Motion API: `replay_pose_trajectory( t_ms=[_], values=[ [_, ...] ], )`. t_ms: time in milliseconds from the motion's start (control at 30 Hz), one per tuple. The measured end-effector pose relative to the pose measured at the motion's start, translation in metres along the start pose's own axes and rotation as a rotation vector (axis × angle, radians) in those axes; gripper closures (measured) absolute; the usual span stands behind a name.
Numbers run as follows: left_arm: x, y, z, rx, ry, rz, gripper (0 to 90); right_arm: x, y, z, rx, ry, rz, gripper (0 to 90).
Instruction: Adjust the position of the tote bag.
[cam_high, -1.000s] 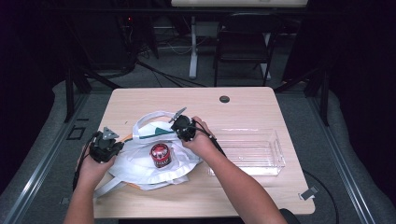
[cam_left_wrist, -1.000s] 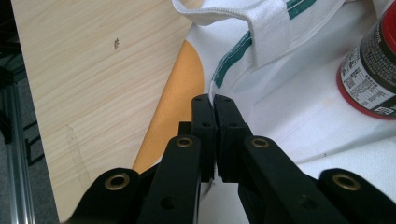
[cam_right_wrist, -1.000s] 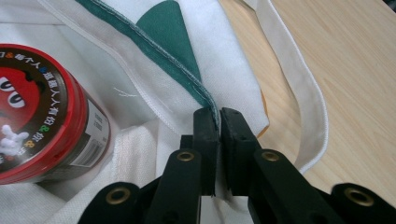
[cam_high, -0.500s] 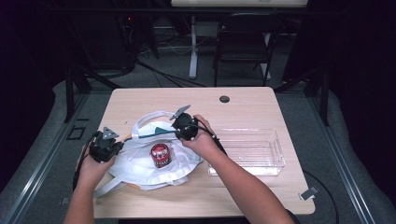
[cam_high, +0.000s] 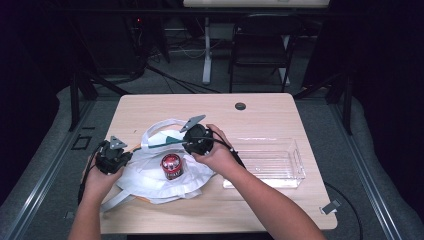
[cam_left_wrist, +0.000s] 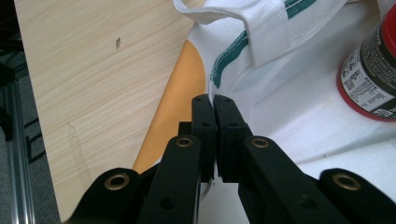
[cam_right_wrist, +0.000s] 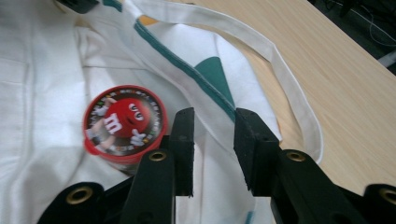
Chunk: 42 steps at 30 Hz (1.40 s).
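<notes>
Pinching the edge of the white bag (cam_left_wrist: 299, 140), the left hand-held gripper (cam_high: 111, 159) sits at the nine o'clock side of the wooden surface (cam_high: 260, 110), jaws closed on the fabric. The red candy can (cam_high: 170, 166) stands upright on the bag at the middle. At its one o'clock, the right hand-held gripper (cam_high: 196, 140) has just been opening, with nothing between its jaws. A clear tray (cam_high: 280, 162) lies at three o'clock.

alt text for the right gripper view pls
The right gripper, jaws apart with nothing between them, hangs over a white tote bag with green trim. A red candy tub stands on the bag just left of the jaws. The bag's strap loops onto the wooden table.
</notes>
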<state>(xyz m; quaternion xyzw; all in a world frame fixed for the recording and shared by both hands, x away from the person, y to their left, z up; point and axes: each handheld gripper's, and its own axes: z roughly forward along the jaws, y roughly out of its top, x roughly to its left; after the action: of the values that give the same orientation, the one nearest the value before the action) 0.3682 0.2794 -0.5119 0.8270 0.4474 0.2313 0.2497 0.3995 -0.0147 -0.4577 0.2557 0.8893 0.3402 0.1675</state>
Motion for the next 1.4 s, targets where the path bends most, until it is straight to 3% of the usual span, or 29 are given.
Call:
replay_pose_trajectory(
  t_ms=[300,633,833,1400],
  values=[
    [0.001,0.0,0.0,-0.004,-0.007,-0.005,88.1,0.015,-0.007,-0.014,-0.025,0.052,0.0,70.4],
    [0.001,0.0,0.0,-0.007,-0.007,-0.011,88.1,0.025,-0.029,-0.023,-0.038,0.053,0.007,71.0],
    [0.001,-0.001,0.0,-0.005,-0.006,-0.01,88.1,0.031,-0.042,-0.033,-0.052,0.083,0.028,72.5],
    [-0.001,0.0,0.001,0.002,0.001,-0.007,88.0,0.049,-0.069,-0.03,-0.077,0.134,0.031,74.9]
  ],
)
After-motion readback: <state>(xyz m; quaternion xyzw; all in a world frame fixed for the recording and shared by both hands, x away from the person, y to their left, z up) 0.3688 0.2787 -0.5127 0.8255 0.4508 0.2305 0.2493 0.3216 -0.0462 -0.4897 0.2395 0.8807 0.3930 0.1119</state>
